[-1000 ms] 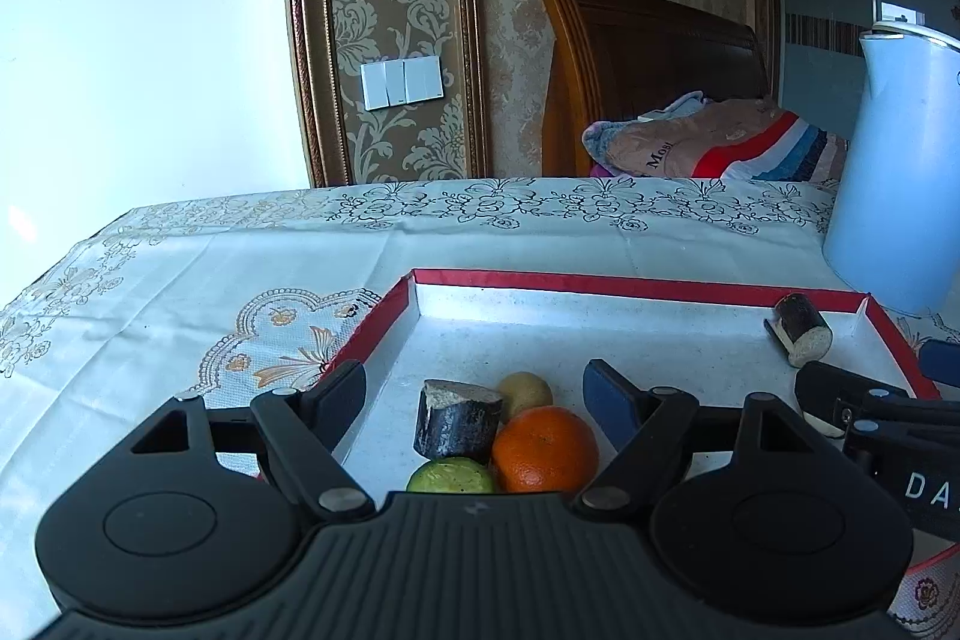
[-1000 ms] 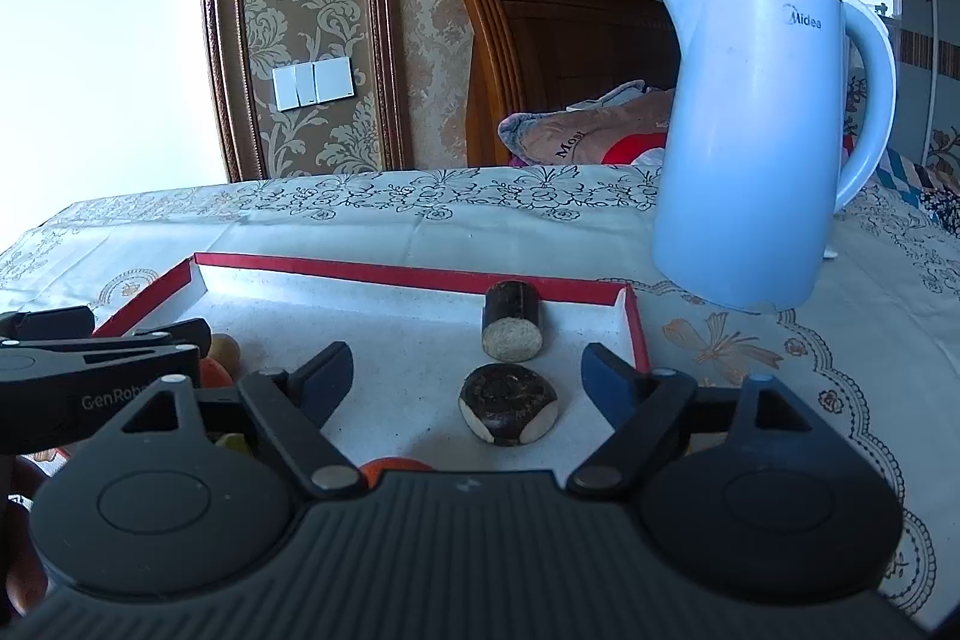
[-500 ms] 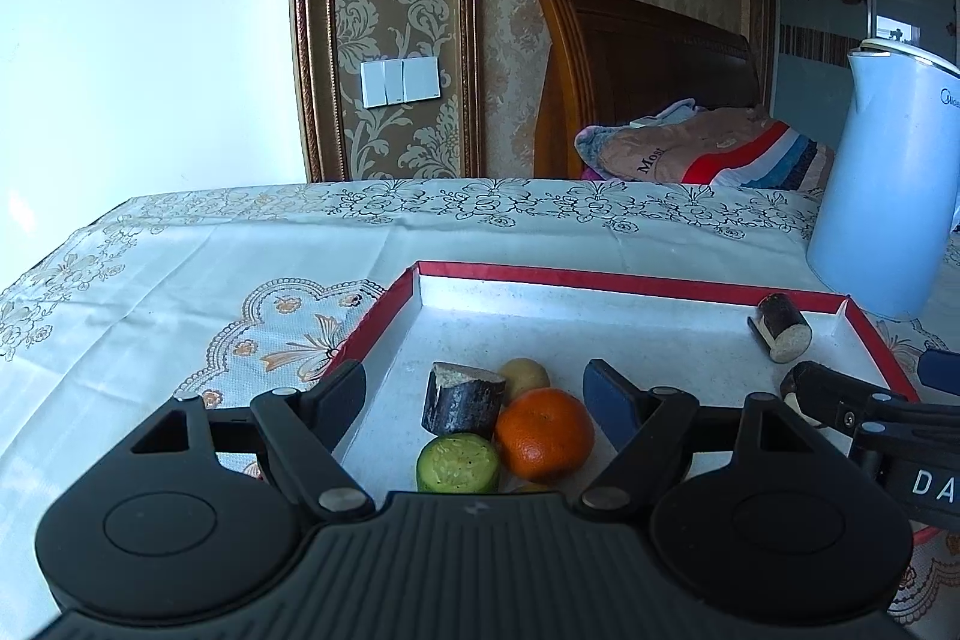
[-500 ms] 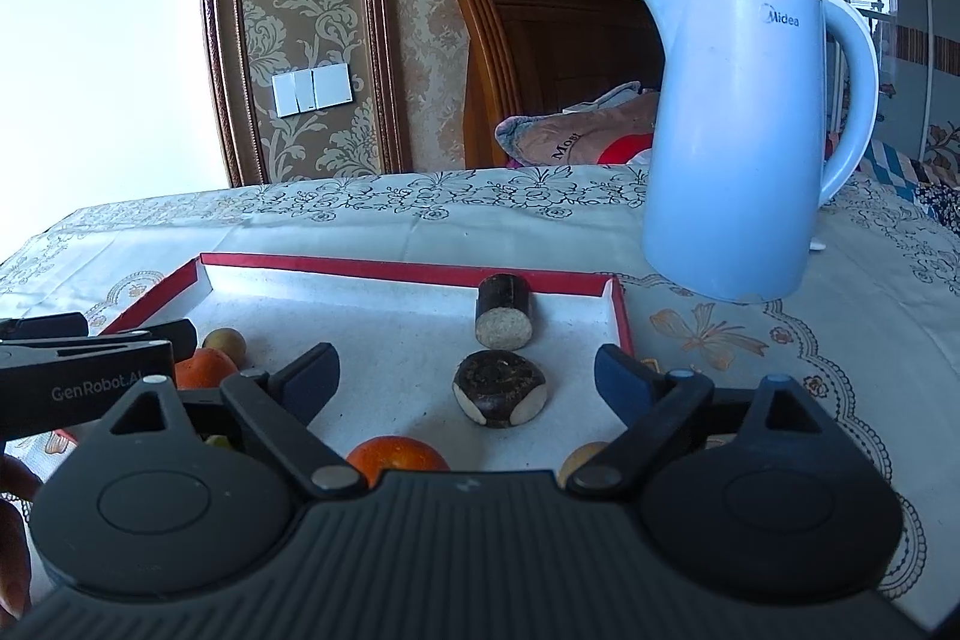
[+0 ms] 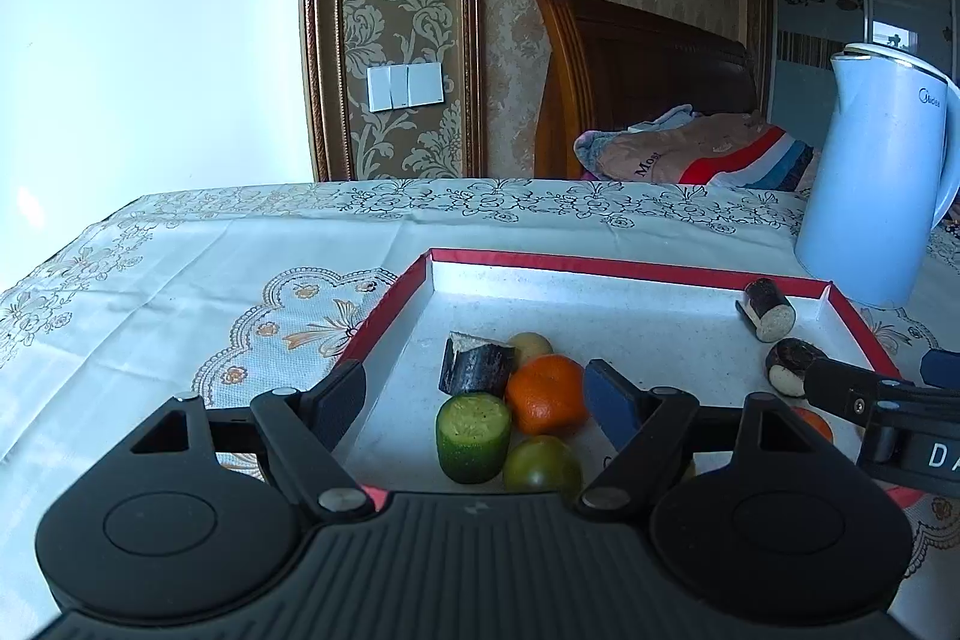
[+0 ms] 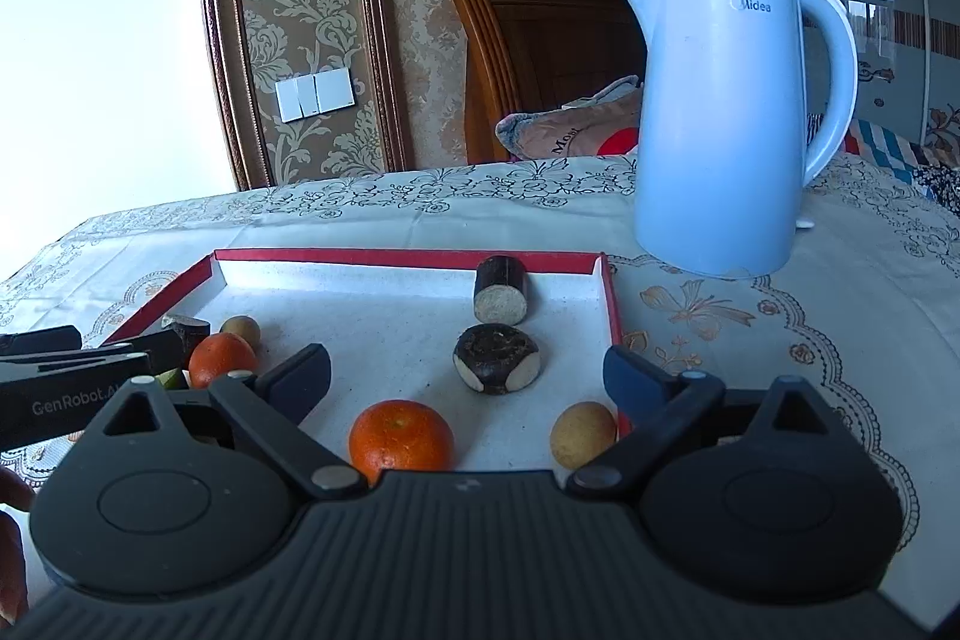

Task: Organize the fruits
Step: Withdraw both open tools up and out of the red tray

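Note:
A red-rimmed tray [image 5: 624,269] [image 6: 611,304] holds the fruit. At its left lie a dark cut chunk [image 5: 475,367], a small tan fruit [image 5: 530,345], an orange [image 5: 546,393] [image 6: 221,358], a green cut cylinder [image 5: 473,436] and a green-brown round fruit [image 5: 542,462]. My left gripper [image 5: 480,400] hangs open over them, pressing on none. At the tray's right lie a dark cylinder [image 6: 501,288] [image 5: 769,318], a dark peeled chunk [image 6: 495,358], another orange [image 6: 401,439] and a tan round fruit [image 6: 583,433]. My right gripper [image 6: 467,376] is opening above these, jaws wide, nothing held.
A pale blue electric kettle [image 6: 726,124] [image 5: 870,184] stands on the embroidered tablecloth [image 5: 180,292] just beyond the tray's right corner. A wooden headboard [image 5: 636,82] with folded blankets lies behind the table. A hand [image 6: 12,532] shows at the lower left of the right wrist view.
Both grippers have drawn back toward me, so more of the tray's near fruit shows: the green pieces on the left, the orange and tan fruit on the right. The right jaws spread wider.

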Tool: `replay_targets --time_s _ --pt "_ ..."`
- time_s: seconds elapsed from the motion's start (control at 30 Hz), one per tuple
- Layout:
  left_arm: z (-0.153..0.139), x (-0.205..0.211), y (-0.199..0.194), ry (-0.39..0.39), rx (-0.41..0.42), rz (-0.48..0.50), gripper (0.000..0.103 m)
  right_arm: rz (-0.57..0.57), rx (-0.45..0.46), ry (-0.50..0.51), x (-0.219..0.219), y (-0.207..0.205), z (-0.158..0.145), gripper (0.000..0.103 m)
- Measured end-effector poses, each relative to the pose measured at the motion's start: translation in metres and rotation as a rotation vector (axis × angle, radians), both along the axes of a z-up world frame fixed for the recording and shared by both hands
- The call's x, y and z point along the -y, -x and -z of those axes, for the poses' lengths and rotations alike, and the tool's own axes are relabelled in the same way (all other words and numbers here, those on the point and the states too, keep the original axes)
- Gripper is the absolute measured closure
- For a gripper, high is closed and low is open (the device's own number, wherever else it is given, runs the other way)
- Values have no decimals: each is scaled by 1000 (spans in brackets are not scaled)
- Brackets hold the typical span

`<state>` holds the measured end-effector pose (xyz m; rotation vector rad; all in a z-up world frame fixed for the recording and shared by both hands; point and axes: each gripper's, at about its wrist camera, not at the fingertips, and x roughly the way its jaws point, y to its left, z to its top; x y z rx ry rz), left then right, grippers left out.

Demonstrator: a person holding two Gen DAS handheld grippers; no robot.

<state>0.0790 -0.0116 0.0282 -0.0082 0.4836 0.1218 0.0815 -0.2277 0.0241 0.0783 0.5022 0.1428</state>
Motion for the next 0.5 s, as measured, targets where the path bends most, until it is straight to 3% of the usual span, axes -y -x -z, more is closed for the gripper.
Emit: replay_targets --time_s 0.5 --pt "9 -2 46 -6 -16 25 23 -1 -33 -25 5 35 7 0"
